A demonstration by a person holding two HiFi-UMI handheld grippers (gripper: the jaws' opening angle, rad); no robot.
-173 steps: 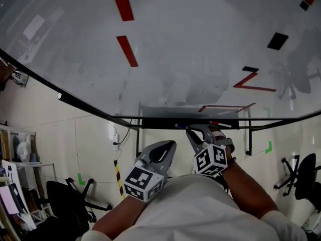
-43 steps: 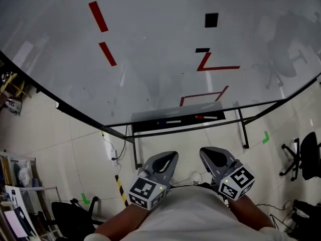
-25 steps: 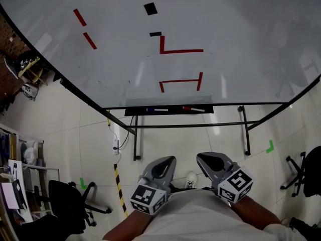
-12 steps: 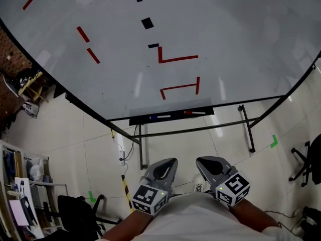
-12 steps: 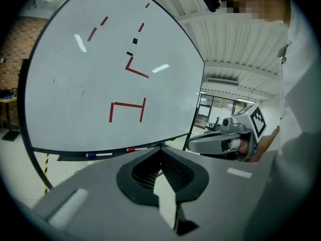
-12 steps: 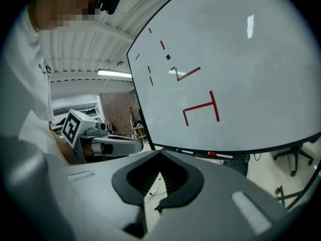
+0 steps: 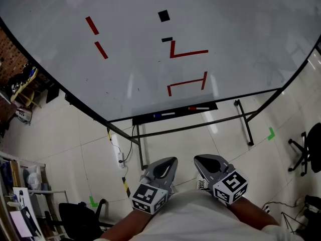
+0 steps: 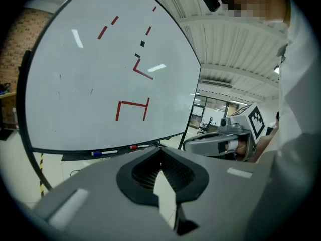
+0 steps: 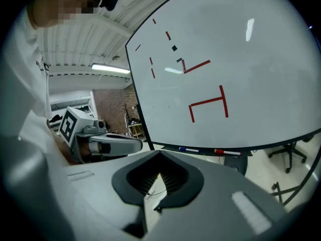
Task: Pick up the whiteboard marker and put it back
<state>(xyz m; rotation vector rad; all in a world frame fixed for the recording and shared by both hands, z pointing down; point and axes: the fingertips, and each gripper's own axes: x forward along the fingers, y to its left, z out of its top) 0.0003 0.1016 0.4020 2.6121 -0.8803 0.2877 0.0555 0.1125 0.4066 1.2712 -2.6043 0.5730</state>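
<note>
Two whiteboard markers lie in the black tray under the whiteboard: one with a red cap on the right and one with a blue cap to its left. Both also show in the left gripper view, red and blue, and in the right gripper view, red and blue. My left gripper and right gripper hang close to my body, well back from the tray. Both are shut with nothing between the jaws.
The whiteboard carries red and black marks and stands on a black frame with legs. A cable and socket lie by the left leg. Office chairs stand at the lower left and far right. Green marks dot the tiled floor.
Earlier my right gripper was up at the tray by the red marker. Both grippers have since drawn back to my body, and the board now sits farther off.
</note>
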